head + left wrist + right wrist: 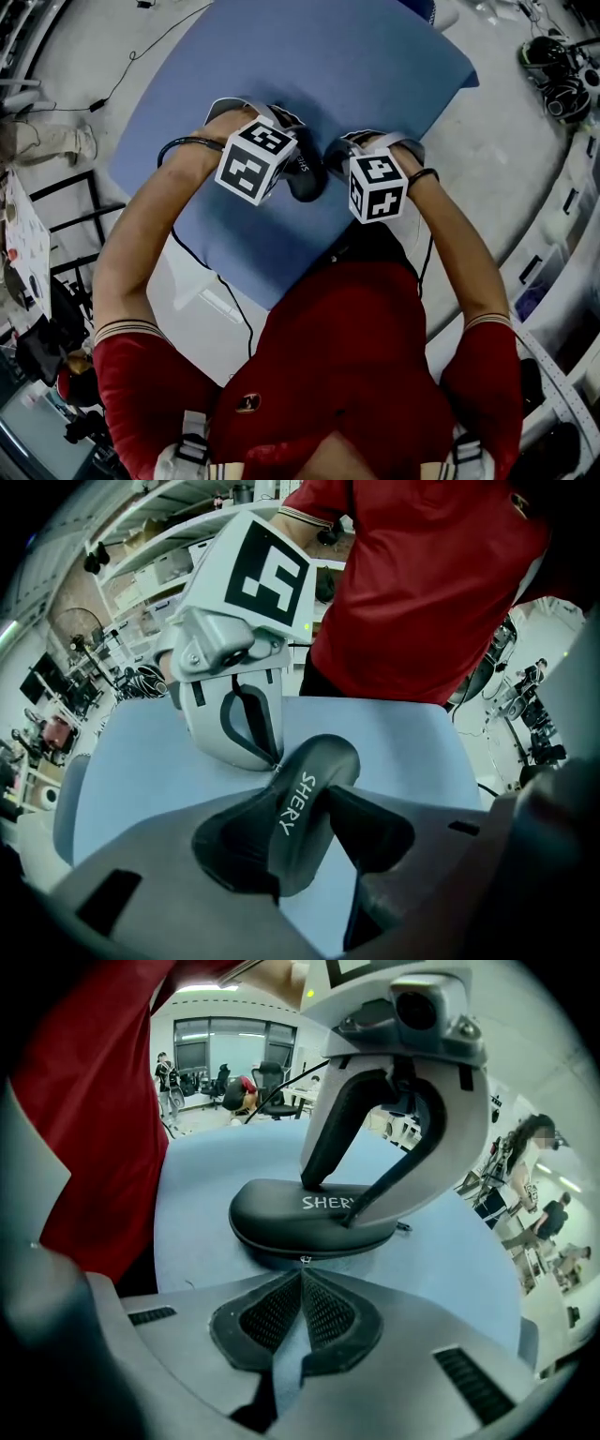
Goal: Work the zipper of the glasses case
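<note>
Black hard-shell glasses case (281,1213) (white SHERY lettering) lies flat mid blue mat (356,66), seam closed. Left gripper (302,797) spread wide, straddling it. Right gripper (303,1274) pinched on zipper pull (305,1260), case's right side.

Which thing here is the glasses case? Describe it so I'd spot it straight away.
Find the big blue tabletop. On its near half, between the left gripper and the right gripper, which pinches its zipper pull, lies a dark grey oval zip-up glasses case. It alone is dark and rounded with white SHERY lettering on its lid; the grippers are pale grey and carry black-and-white marker cubes.
</note>
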{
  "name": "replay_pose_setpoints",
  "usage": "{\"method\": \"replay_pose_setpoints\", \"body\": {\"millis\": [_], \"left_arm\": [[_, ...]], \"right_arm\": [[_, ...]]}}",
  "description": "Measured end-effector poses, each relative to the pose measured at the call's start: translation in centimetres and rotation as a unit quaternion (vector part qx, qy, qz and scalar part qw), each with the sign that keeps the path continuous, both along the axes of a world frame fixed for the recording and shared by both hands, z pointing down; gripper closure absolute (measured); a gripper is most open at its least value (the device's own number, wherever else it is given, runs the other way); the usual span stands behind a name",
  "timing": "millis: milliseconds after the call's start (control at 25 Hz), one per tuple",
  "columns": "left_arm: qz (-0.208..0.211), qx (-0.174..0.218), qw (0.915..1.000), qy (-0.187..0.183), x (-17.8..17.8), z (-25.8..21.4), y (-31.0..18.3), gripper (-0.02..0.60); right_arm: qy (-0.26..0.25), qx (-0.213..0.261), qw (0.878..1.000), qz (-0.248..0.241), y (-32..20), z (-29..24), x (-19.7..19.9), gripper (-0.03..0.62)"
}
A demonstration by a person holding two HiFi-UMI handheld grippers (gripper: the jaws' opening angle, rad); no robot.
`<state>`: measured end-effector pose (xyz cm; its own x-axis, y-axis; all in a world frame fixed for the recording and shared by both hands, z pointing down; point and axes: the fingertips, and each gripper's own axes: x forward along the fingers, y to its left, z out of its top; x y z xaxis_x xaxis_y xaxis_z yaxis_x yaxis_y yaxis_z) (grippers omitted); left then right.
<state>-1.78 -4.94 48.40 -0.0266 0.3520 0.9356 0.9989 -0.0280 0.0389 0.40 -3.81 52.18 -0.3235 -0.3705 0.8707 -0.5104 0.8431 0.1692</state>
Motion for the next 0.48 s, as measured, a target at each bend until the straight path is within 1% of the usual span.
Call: {"method": "replay_pose_setpoints", "body": {"millis": [240, 480], "left_arm": [[-0.013, -0.022, 0.9997, 0.006, 0.1, 0.2, -0.1, 0.408], [-0.021, -0.034, 0.9991, 0.015, 0.1, 0.3, -0.2, 0.408]], "right_arm": [[-0.014, -0.011, 0.999, 0.033, 1.9, 0.0, -1.0, 0.594], [-0.034, -0.012, 0.993, 0.115, 3.2, 0.2, -2.4, 0.594]]}}
